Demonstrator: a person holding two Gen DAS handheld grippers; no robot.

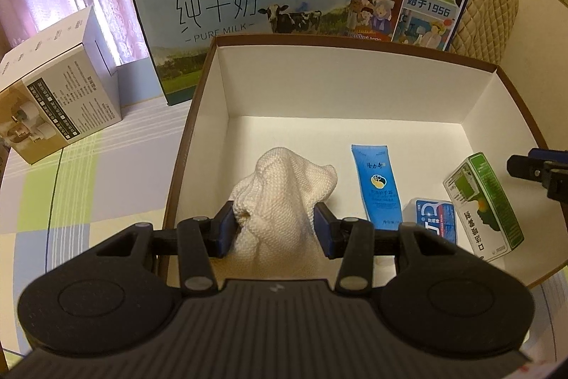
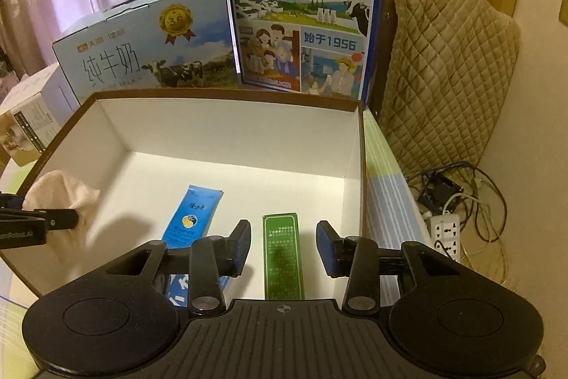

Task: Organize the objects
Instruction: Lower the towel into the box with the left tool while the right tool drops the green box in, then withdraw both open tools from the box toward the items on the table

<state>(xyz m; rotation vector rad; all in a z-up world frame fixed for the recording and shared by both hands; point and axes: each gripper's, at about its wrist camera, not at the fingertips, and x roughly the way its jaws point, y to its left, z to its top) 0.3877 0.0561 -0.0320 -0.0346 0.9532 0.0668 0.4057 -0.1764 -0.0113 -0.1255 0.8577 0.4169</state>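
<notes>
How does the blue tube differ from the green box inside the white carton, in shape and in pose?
The blue tube is flat and soft-looking; the green box is a rigid rectangular carton. The tube lies flat on the floor of the white carton; the box appears tilted. Both lie untouched, with the right gripper open.

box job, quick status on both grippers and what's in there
Left gripper shut on cloth inside box. Right gripper open, straddling green carton. Blue tube alongside, nothing blocking.
</notes>
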